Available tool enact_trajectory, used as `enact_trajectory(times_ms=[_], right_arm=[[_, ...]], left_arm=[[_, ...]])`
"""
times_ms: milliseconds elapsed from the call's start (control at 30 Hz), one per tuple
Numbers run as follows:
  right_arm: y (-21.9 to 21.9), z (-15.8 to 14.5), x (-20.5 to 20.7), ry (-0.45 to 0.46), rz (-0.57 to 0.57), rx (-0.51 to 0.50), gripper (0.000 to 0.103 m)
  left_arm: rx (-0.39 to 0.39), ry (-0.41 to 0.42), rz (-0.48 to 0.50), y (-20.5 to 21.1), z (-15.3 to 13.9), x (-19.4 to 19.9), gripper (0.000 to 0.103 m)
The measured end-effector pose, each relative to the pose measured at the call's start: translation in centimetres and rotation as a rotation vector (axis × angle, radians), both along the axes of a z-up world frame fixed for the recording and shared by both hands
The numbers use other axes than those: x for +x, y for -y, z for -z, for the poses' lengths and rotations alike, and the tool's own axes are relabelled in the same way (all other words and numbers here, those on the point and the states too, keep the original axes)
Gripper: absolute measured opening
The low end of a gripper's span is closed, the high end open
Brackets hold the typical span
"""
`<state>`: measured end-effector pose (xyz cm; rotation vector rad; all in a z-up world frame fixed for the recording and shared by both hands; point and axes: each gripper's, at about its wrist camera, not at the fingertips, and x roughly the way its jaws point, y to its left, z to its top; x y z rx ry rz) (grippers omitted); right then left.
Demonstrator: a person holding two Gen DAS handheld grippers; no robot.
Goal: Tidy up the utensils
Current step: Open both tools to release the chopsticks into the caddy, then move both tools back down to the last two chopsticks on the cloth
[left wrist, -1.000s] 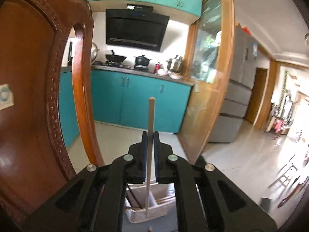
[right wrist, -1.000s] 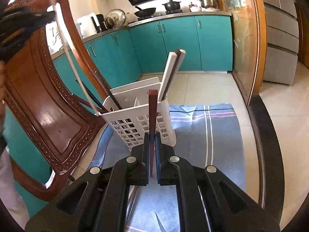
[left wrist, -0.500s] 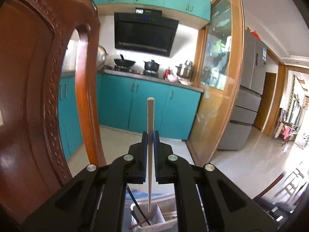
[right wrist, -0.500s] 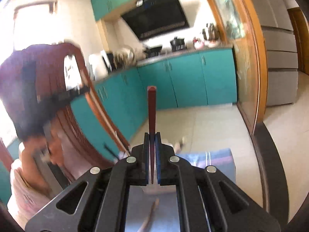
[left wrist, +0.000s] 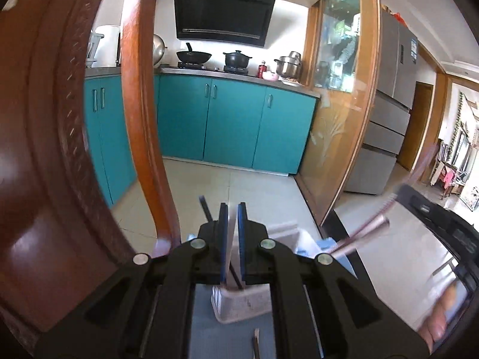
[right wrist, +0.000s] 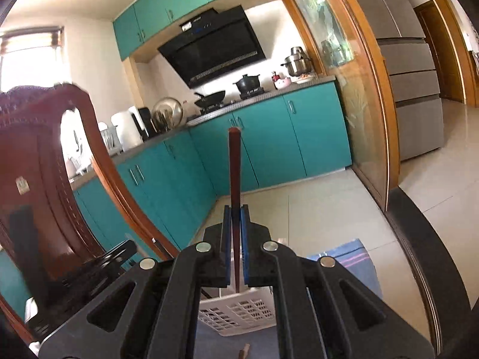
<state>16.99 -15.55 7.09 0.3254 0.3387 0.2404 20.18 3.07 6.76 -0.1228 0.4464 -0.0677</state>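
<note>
blue striped cloth (right wrist: 356,257) before teal cabinets (right wrist: 299,137), pale tiled floor (right wrist: 323,203).

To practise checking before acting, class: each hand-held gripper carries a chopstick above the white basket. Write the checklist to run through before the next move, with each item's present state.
1. Right gripper jaws clamped on the red-brown chopstick: ok.
2. Left gripper jaws clamped on the pale chopstick: ok.
3. Red-brown chopstick upright: ok.
4. White basket below both grippers: ok.
5. Which compartment lies under each tip: cannot tell.
6. Blue cloth free of stray utensils: not ok, a loose stick lies in front of the basket.
</note>
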Motion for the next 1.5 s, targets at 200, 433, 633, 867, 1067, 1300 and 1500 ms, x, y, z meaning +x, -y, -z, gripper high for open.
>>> enact_trajectory(times_ms=[200,433,633,867,1067,1300,1500], right_arm=[[-1.3,2.1,-0.2,-0.040,-0.013,-0.061,0.006],[-0.5,3.1,-2.3,-0.061,-0.038,-0.078,0.040],[1.2,6.2,-5.4,-0.132,-0.082,-0.086,0.040],[-7.1,17.3,-2.3,-0.588,-0.260,-0.349,0.034],[-10.3,20.7,-1.9,-0.715,-0.360,-0.377,0.015],[-8.2,20.7,-1.1,-0.745,-0.313,-0.326,0.007],[-3.9,20.3,0.4,-0.788,-0.206,-0.268,0.006]], left_arm=[[0.006,0.021,0.052,0.4,1.9,-3.5,0.013],[0.042,0.183,0.022,0.6,2.2,-7.0,0.033],[0.004,0.149,-0.060,-1.6,3.4,-7.4,0.044],[0.002,0.015,-0.078,-1.4,5.7,-5.6,0.054],[0.055,-0.018,-0.077,-0.7,6.6,-5.2,0.058],[0.102,-0.125,-0.082,-0.9,8.5,-4.1,0.060],[0.091,-0.261,-0.017,-0.3,10.4,-2.8,0.062]])
